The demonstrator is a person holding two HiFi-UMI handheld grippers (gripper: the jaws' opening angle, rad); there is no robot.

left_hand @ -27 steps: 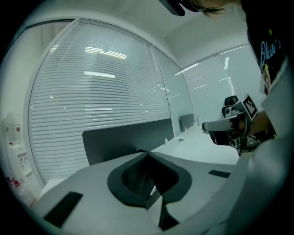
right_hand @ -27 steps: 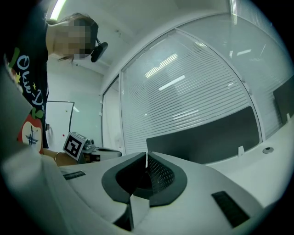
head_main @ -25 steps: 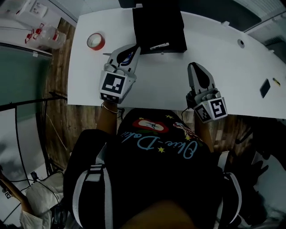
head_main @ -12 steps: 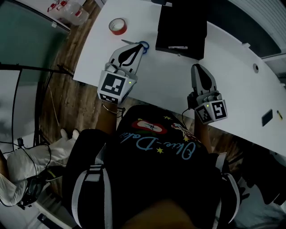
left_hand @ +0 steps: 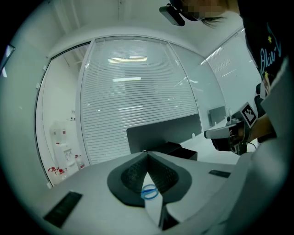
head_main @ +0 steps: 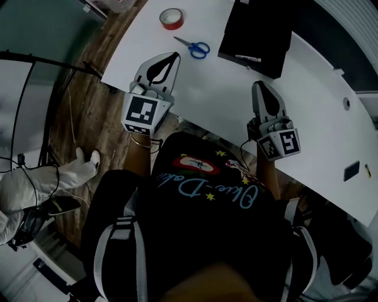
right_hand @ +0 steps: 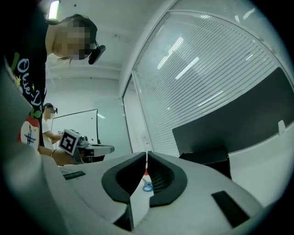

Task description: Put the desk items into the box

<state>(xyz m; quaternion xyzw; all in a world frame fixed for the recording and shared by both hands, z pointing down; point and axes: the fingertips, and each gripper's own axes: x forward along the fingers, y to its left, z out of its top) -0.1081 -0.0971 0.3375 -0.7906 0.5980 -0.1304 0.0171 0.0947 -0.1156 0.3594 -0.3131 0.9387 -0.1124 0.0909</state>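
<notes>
Spanning the head view, the white desk (head_main: 224, 100) carried a black box (head_main: 260, 29) at its far edge, handy for loading, while blue-handled scissors (head_main: 195, 47) and a red tape roll (head_main: 172, 18) lay loose outside it. The left tongs (head_main: 172, 56) and right tongs (head_main: 260, 85) hovered empty, jaws together, the left aimed at the scissors, likely the first pick.

A bare stretch of the white desk (head_main: 212, 100) lies open between the left hand-held gripper (head_main: 174, 55) and the right hand-held gripper (head_main: 258, 84). Ahead of the left one, the blue-handled scissors (head_main: 195, 47) lie flat on the way toward the black rectangular box (head_main: 257, 29). The red tape roll (head_main: 172, 18) sits beyond them, near the desk's edge. The box's near wall stands ahead of the right one, with a white pen (head_main: 248, 58) at that edge. A small flat black block (head_main: 351, 171) lies well apart to the right
</notes>
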